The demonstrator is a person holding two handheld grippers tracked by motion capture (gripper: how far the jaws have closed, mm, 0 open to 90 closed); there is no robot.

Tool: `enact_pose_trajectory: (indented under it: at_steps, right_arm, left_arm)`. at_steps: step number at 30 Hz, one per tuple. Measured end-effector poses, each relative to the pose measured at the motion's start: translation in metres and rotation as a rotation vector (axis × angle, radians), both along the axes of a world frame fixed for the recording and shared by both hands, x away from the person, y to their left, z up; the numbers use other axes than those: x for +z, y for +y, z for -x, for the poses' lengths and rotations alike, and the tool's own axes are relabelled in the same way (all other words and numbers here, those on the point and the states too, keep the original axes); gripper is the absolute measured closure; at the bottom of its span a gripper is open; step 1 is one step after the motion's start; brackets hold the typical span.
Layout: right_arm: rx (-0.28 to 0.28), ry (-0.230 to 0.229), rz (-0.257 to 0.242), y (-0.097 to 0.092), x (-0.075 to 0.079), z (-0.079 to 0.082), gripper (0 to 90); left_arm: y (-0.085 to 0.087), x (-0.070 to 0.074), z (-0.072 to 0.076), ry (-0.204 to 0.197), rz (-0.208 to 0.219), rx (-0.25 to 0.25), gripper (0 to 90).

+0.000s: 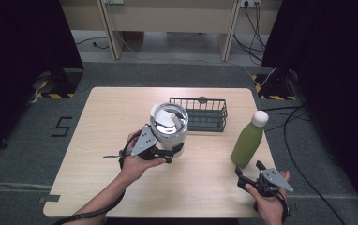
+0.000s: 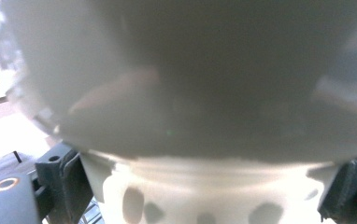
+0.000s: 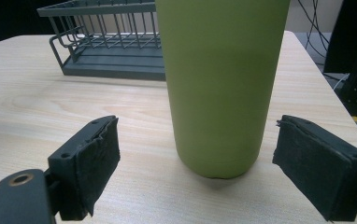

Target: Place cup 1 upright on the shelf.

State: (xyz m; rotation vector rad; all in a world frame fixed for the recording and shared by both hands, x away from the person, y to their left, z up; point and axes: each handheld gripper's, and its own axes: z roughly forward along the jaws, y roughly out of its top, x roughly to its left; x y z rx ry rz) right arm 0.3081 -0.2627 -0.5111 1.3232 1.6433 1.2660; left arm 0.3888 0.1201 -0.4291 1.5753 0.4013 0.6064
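A white tumbler (image 1: 168,126) with a clear lid hangs tilted above the middle of the wooden table (image 1: 116,112). My left gripper (image 1: 171,151) is shut on its lower body. In the left gripper view the tumbler (image 2: 190,93) sits very close and blurred between the two jaws. A green bottle (image 1: 248,143) with a white cap (image 1: 260,118) stands upright near the table's right edge. My right gripper (image 1: 249,168) is open just in front of it. In the right gripper view the bottle (image 3: 218,84) stands between the two pads (image 3: 97,158), with a gap on each side.
A dark wire basket (image 1: 199,114) stands at the back middle of the table, behind the tumbler and to the left of the bottle; the right gripper view has the basket (image 3: 106,42) at upper left. Cables (image 1: 289,126) lie on the floor beyond the right edge.
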Motion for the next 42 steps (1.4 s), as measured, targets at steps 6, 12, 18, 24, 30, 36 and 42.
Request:
enact_pose_trajectory:
  at_steps: [6,12,18,24,30,36,42]
  right_arm:
    - [0.001,0.0,0.001,0.0,0.0,0.0,14.2]
    - [-0.001,0.0,-0.001,0.0,0.0,0.0,14.2]
    - [0.0,0.003,-0.004,0.001,0.0,0.001,14.3]
    - [0.001,0.001,-0.003,0.0,-0.001,0.0,14.4]
    - [0.002,0.004,-0.004,0.001,-0.001,0.0,14.4]
    - [0.002,0.001,-0.005,0.0,-0.001,0.0,14.4]
    - [0.003,0.001,-0.005,0.0,-0.001,0.0,14.5]
  left_arm:
    - [0.001,0.002,-0.004,-0.001,-0.001,0.009,9.9]
    - [-0.001,0.006,-0.007,-0.007,-0.001,0.012,9.9]
    - [-0.005,0.012,-0.011,-0.015,0.004,0.012,9.9]
    - [-0.007,0.015,-0.016,-0.015,-0.001,0.017,9.9]
    - [-0.009,0.017,-0.02,-0.019,-0.009,0.02,9.9]
    - [-0.012,0.018,-0.024,-0.019,-0.007,0.021,9.9]
    - [-0.016,0.019,-0.027,-0.021,-0.006,0.021,9.9]
